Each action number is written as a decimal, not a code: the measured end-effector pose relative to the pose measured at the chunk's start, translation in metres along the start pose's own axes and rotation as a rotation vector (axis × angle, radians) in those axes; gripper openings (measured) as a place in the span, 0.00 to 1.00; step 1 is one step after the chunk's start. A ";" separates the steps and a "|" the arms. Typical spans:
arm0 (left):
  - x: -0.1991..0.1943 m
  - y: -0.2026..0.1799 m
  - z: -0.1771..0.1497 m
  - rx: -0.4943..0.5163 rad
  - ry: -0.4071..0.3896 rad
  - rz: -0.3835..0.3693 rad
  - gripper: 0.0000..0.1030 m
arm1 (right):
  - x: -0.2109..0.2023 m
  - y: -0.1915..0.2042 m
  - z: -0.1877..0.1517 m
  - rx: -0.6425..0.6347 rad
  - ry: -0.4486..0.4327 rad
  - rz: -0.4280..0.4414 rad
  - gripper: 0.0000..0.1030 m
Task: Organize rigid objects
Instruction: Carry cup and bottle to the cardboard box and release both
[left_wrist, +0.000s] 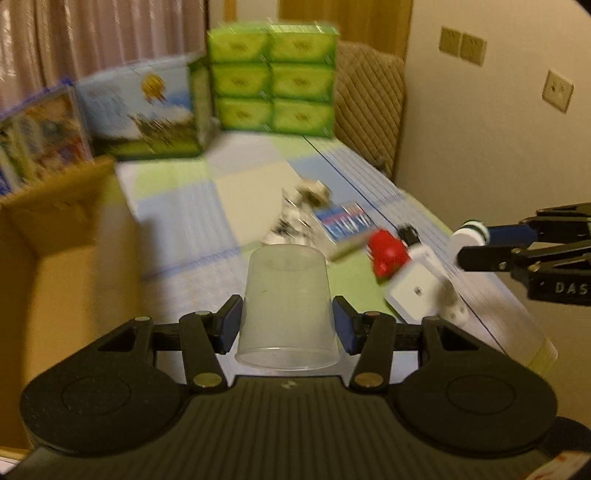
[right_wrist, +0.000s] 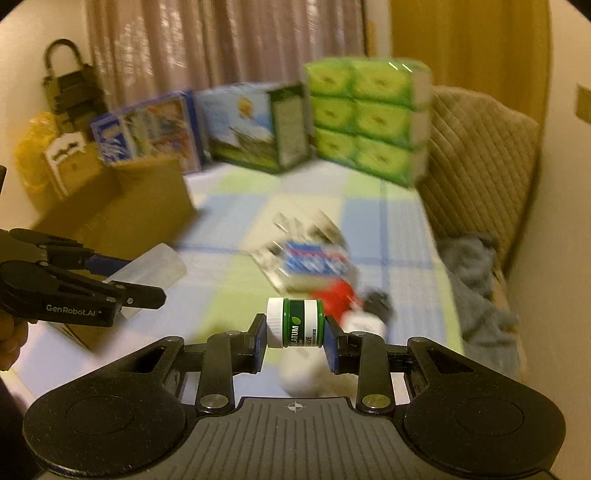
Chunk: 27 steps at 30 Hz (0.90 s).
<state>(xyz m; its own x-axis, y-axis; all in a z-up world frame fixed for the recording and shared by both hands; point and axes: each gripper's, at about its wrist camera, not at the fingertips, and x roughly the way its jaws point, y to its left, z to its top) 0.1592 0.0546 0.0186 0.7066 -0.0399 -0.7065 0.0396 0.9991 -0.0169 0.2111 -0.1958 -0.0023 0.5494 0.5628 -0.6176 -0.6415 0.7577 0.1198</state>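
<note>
My left gripper (left_wrist: 287, 325) grasps a translucent plastic cup (left_wrist: 286, 306) at lower centre of its view. My right gripper (right_wrist: 295, 341) is clamped on a small green jar (right_wrist: 295, 326), lower centre, above the checked tablecloth (right_wrist: 236, 280).

Both cameras sit on the hand tools, close above the checked table (left_wrist: 177, 206), looking down toward the green boxes (right_wrist: 365, 114).

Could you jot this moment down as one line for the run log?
left claw: holds clear cup | right claw: holds green jar | cardboard box: left of table
</note>
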 end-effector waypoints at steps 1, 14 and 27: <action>-0.011 0.009 0.004 -0.001 -0.011 0.014 0.46 | 0.000 0.010 0.007 -0.014 -0.011 0.015 0.28; -0.094 0.152 -0.019 -0.084 0.010 0.269 0.46 | 0.046 0.176 0.083 -0.154 -0.054 0.295 0.28; -0.083 0.203 -0.054 -0.171 0.034 0.252 0.46 | 0.121 0.249 0.072 -0.221 0.063 0.338 0.28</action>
<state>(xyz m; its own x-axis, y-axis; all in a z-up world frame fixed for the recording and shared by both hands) 0.0705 0.2617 0.0352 0.6547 0.2072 -0.7270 -0.2552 0.9658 0.0455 0.1565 0.0846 0.0085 0.2586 0.7416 -0.6190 -0.8837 0.4404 0.1585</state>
